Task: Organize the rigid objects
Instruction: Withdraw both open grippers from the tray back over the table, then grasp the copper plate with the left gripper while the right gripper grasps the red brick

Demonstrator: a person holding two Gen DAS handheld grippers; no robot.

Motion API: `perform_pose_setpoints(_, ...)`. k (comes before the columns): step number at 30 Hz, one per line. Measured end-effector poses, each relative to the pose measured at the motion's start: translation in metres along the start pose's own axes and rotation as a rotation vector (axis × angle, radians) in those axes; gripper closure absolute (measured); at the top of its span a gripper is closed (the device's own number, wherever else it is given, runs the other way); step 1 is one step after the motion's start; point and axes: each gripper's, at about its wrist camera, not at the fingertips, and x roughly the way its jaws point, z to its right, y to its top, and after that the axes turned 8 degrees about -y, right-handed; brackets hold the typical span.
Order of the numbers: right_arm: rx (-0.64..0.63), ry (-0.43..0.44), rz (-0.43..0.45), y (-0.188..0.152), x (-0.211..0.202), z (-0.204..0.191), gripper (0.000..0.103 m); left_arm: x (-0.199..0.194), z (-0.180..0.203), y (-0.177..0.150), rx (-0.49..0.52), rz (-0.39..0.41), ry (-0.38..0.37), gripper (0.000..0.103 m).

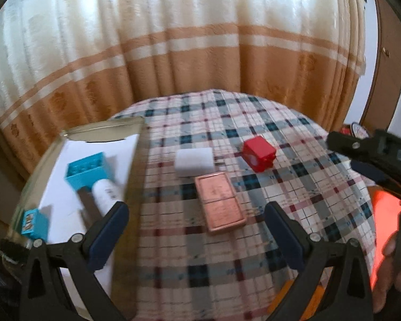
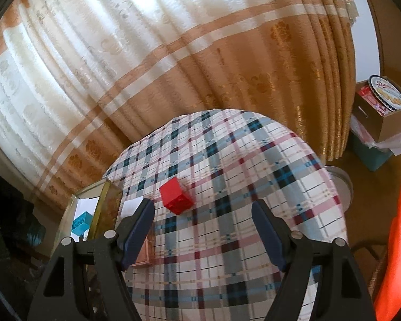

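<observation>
A cream and tan curtain (image 1: 173, 53) hung behind a round table under a plaid tablecloth (image 1: 254, 254); a metal tin (image 1: 133, 160) lined with white stood at the left edge of the cloth. Inside the tin lay a blue block (image 1: 87, 169), a white cylinder (image 1: 107, 195) and a small blue connector (image 1: 34, 220); outside it, on the cloth, rested a white block (image 1: 193, 161), a copper case (image 1: 219, 203) just in front of the white block, and a red cube (image 1: 258, 153) a little to the right, apart from both.

The left gripper (image 1: 196, 230) hung with its jaws spread wide and nothing between them, the copper case lying ahead in the gap; the right gripper (image 2: 203, 227) was likewise spread and empty, with the red cube (image 2: 176, 195) ahead and slightly left of centre.

Judged from the layout, three items remained to be moved into the tin. For the step in hand, each gripper should be centred over its target before descent; the fingers should straddle the flat sides of the red cube squarely; the copper case is low and probably smooth, so it should be gripped across its narrow width, close to the cloth.

Both views were motion-blurred; markings on the case and cylinder were illegible; in the right wrist view the left finger hid most of the case (image 2: 144, 251); a dark item beside the cylinder could not be identified.
</observation>
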Motion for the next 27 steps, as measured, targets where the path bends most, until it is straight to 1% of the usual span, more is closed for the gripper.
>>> perform_pose_setpoints(4,0.016,-0.012,0.006,0.001,-0.001,0.011,0.026,0.023,0.007,0.002,-0.028,-0.060,-0.016,0.001)
perform_pose_setpoints(6,0.023,-0.016,0.004,0.001,0.000,0.015,0.026,0.032,0.010,0.002,-0.041,-0.083,-0.027,0.003)
perform_pose_setpoints(9,0.026,-0.021,0.004,0.003,0.001,0.021,0.026,0.041,0.016,0.003,-0.039,-0.097,-0.021,0.005)
perform_pose_setpoints(13,0.030,-0.026,0.000,0.004,0.003,0.026,0.026,0.052,0.020,0.004,-0.048,-0.122,-0.020,0.006)
perform_pose_setpoints(18,0.015,-0.031,-0.005,0.005,0.005,0.026,0.026,0.069,0.015,-0.001,-0.102,-0.186,-0.019,0.013)
perform_pose_setpoints(20,0.009,-0.033,-0.008,0.005,0.007,0.026,0.026,0.070,0.009,-0.003,-0.139,-0.181,-0.040,0.014)
perform_pose_setpoints(22,0.002,-0.036,-0.013,0.004,0.010,0.024,0.026,0.070,0.009,-0.002,-0.137,-0.177,-0.037,0.016)
perform_pose_setpoints(23,-0.002,-0.037,-0.015,0.004,0.011,0.023,0.026,0.070,0.008,-0.002,-0.137,-0.175,-0.040,0.019)
perform_pose_setpoints(24,-0.009,-0.041,-0.015,0.004,0.012,0.022,0.026,0.069,0.008,-0.002,-0.132,-0.164,-0.043,0.027)
perform_pose_setpoints(25,-0.017,-0.043,-0.015,0.004,0.013,0.020,0.026,0.068,0.007,-0.002,-0.126,-0.154,-0.050,0.030)
perform_pose_setpoints(26,-0.027,-0.045,-0.015,0.004,0.013,0.018,0.026,0.068,0.007,-0.001,-0.117,-0.148,-0.058,0.042)
perform_pose_setpoints(27,-0.040,-0.048,-0.014,0.004,0.015,0.016,0.026,0.067,0.006,0.000,-0.107,-0.137,-0.066,0.050)
